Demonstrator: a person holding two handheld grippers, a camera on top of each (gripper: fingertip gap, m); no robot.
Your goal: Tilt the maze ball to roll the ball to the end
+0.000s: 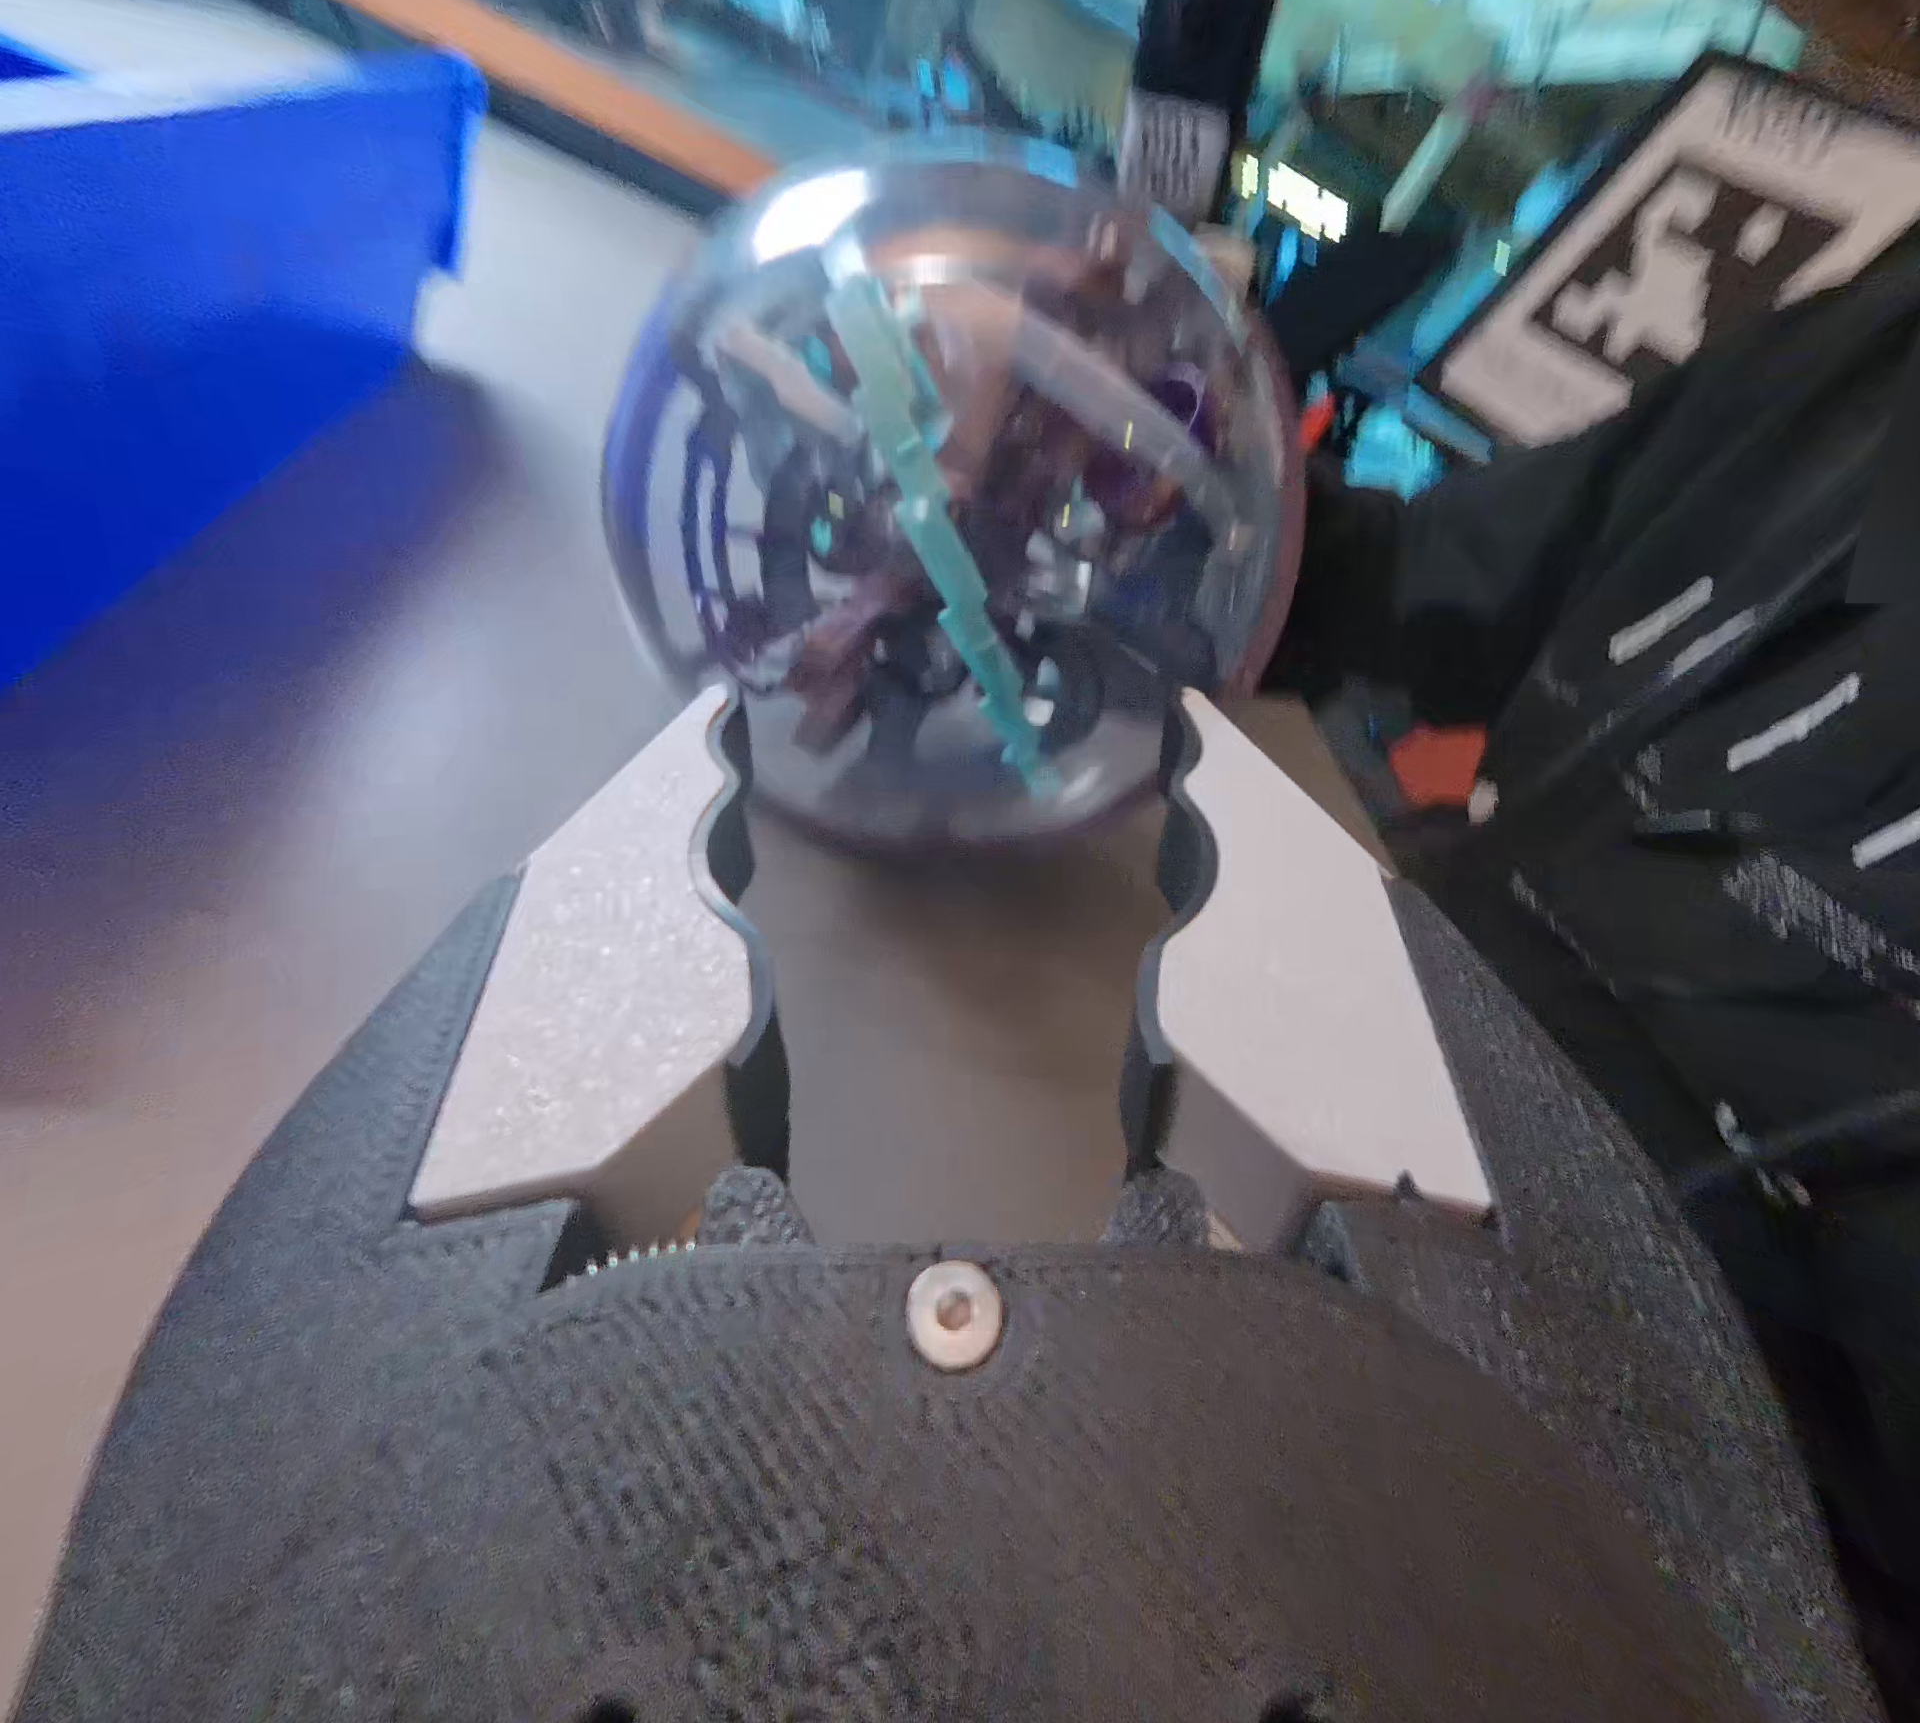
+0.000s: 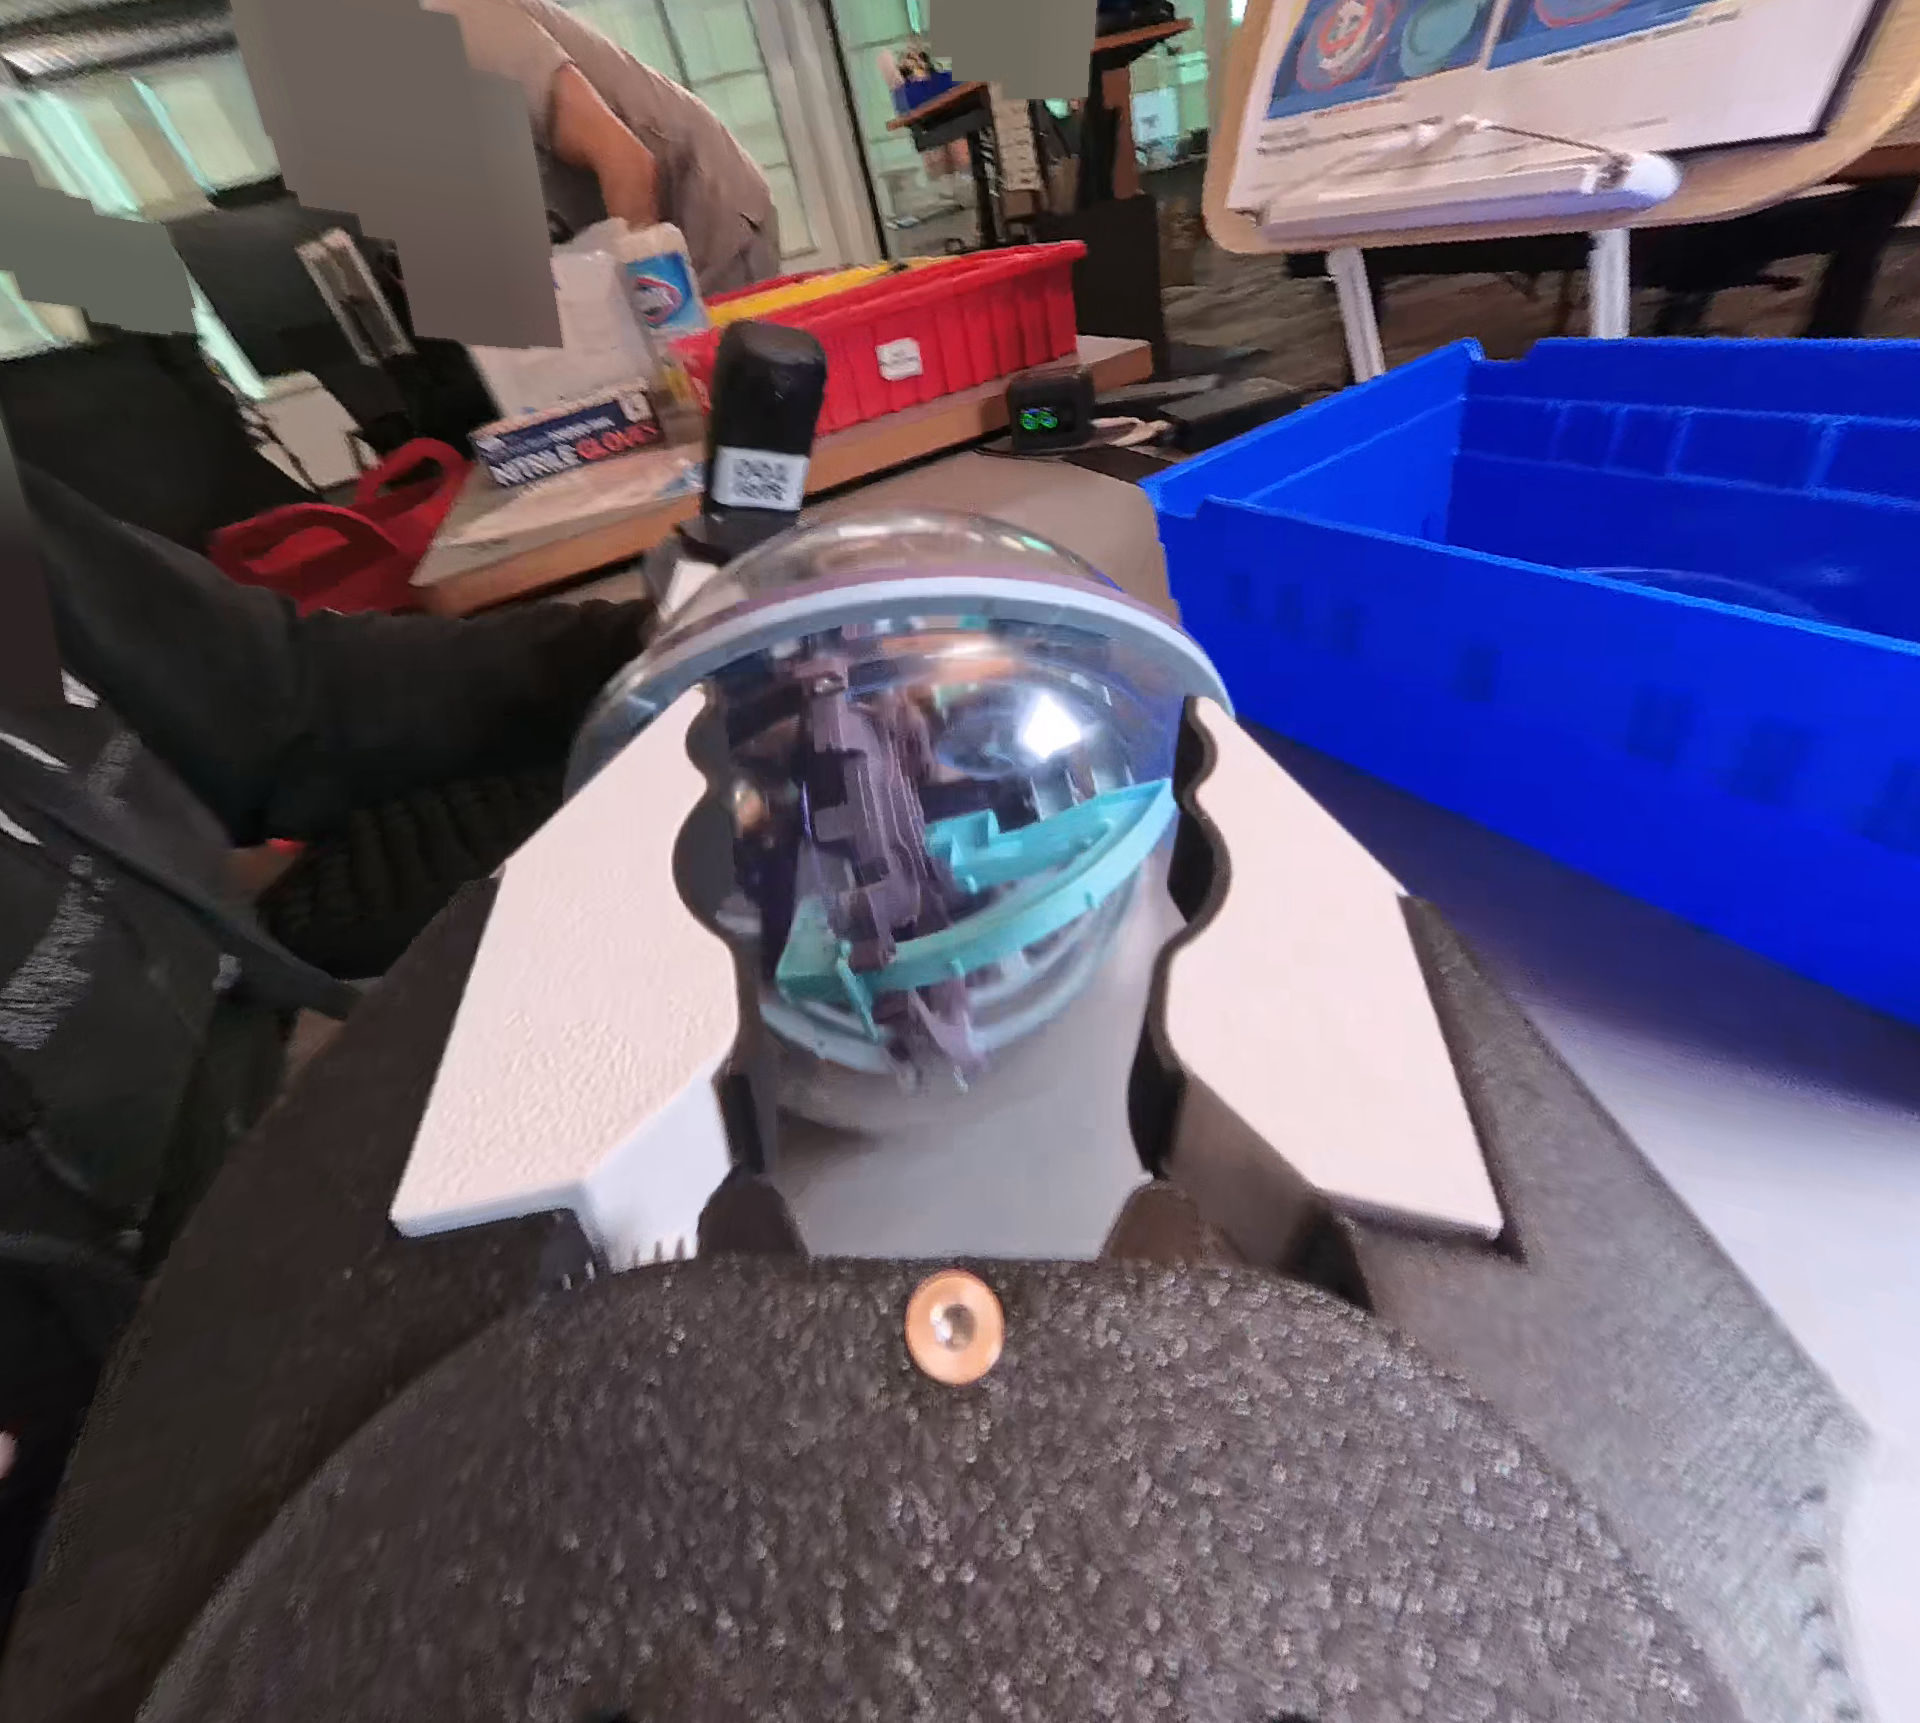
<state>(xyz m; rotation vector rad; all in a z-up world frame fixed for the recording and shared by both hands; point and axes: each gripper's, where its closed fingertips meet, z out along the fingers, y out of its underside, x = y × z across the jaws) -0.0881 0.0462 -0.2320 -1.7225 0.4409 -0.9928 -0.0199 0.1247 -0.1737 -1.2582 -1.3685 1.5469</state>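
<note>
Maze ball (image 2: 935,852) sat pinched between right jaws; left jaws open, just touching; hard tilt risked slip.

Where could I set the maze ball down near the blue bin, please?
Bare table lies between the blue bin and the maze ball, on the left hand-held gripper's left. Right view: a strip of table beside the blue bin. The sleeve side is crowded.
</note>
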